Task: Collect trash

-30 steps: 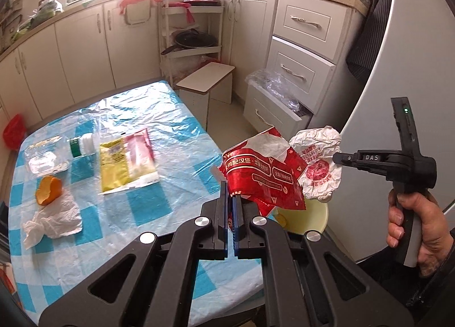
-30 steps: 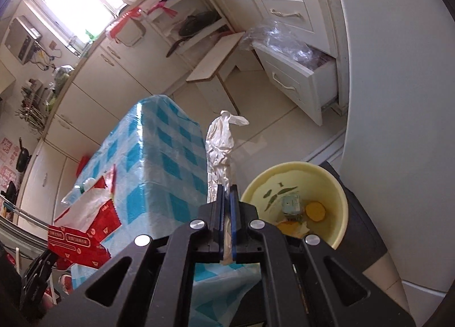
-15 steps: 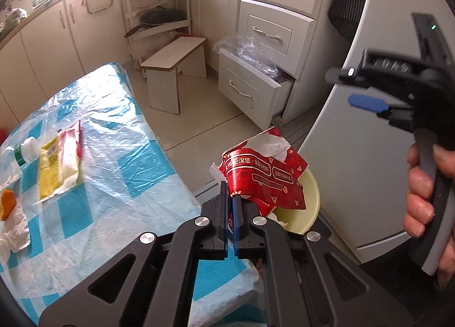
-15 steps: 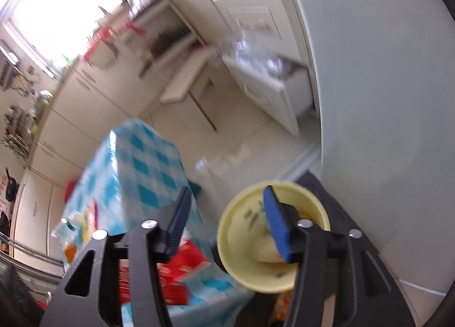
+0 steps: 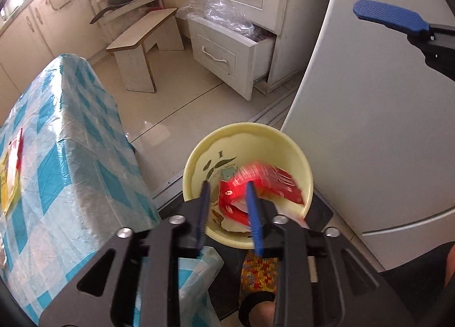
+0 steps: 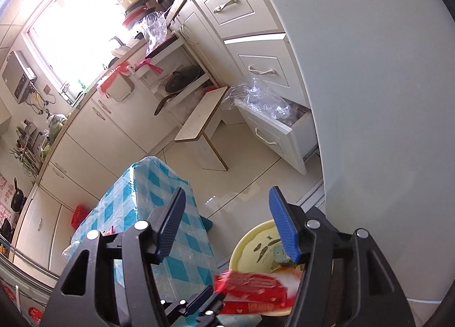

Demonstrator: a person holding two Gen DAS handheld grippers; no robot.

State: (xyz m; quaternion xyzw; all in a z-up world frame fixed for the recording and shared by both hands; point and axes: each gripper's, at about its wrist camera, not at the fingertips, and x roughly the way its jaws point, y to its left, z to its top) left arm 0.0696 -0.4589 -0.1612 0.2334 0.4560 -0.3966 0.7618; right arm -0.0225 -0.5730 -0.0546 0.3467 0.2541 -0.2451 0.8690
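Kitchen floor, lower centre: left tongs (image 5: 227, 210) opening, red wrapper (image 5: 257, 187) dropping free into bin (image 5: 196, 156); right tongs (image 6: 227, 221) apart, empty; yellow packet (image 5: 7, 179) still on bench (image 5: 71, 139).

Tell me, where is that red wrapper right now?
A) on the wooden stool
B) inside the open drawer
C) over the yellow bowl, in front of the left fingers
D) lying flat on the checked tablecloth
C: the red wrapper shows blurred over the yellow bowl just ahead of the left gripper, whose fingers are opening with nothing pressed between them.
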